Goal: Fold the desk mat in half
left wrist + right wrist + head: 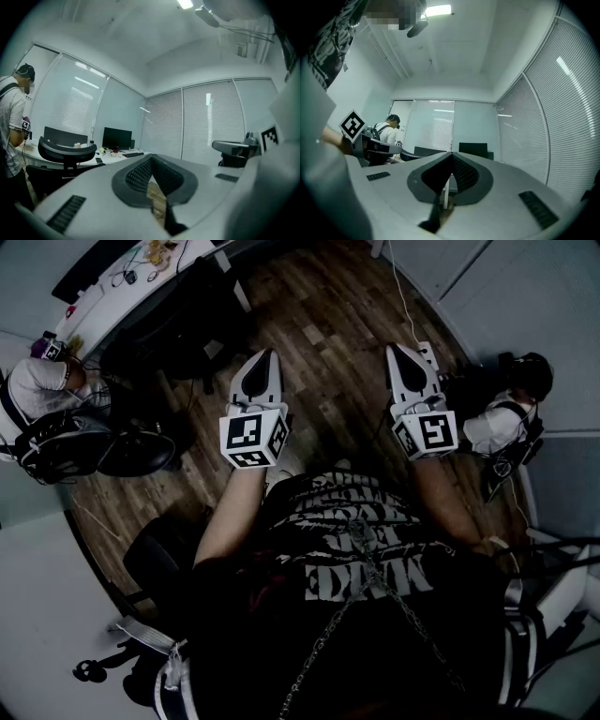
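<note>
From the head view, we hold the left hand-held gripper and the right hand-held gripper side by side above the wooden floor. A white bench runs along the upper left.

In the left gripper view, its jaws meet at the tips with nothing between them, facing a monitor on the bench.

In the right gripper view, its jaws are likewise pressed together and empty, with window blinds to the right.

No view shows us the desk mat, so we cannot tell where it lies.
</note>
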The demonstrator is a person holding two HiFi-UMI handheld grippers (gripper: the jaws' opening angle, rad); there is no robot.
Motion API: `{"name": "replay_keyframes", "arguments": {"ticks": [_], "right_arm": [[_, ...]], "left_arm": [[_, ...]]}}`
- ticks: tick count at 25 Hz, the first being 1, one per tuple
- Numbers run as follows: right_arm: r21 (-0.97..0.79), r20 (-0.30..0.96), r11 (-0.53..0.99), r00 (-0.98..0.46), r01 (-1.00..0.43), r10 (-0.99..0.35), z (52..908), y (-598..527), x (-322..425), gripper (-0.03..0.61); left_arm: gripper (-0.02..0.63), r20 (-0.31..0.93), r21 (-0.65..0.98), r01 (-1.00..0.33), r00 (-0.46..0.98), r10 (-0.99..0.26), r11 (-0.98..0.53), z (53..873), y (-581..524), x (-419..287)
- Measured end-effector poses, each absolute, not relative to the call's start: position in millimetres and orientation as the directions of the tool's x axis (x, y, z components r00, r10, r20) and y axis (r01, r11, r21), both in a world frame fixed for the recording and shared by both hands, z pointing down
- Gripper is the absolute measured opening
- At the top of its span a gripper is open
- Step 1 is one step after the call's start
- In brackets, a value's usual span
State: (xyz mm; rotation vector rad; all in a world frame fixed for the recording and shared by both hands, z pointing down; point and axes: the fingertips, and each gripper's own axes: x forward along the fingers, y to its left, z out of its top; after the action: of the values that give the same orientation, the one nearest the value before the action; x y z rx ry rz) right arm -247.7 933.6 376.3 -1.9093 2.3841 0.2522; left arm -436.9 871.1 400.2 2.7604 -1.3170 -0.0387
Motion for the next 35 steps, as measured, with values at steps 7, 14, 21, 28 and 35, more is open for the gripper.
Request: {"name": "replay_keyframes", "arguments": {"ticks": [7, 14, 21, 28, 35], "right_arm": [[0.088, -0.145, 0.244, -0.255, -0.966, -0.956, 376, 931, -235, -0.003], [0.062, -0.174, 0.282, -0.288, -0.958, -0.942, 373, 932, -216, -0.002], [-0.001, -0.192, 0.282, -0.277, -0.959, -0.942, 375, 946, -191, -0.002], [-0.006, -0.162, 0.25, -0.246, -0.968, -0.956, 363, 925, -187, -0.002], [0.019, -0.154, 0.238, -0.238, -0.971, -0.959, 370, 897, -187, -0.002]], "left_arm": [[-0.012, 0.011, 0.089, -0.781, 0.621, -0.783, -0.618, 397, 872, -416], [-0.012, 0.028, 0.088, -0.79, 0.611, -0.791, -0.607, 400, 872, -394], [-0.012, 0.017, 0.078, -0.799, 0.6, -0.8, -0.597, 397, 883, -392], [-0.012, 0.024, 0.094, -0.818, 0.572, -0.82, -0.568, 377, 856, -412], [-0.012, 0.012, 0.094, -0.791, 0.608, -0.794, -0.605, 389, 822, -395]]}}
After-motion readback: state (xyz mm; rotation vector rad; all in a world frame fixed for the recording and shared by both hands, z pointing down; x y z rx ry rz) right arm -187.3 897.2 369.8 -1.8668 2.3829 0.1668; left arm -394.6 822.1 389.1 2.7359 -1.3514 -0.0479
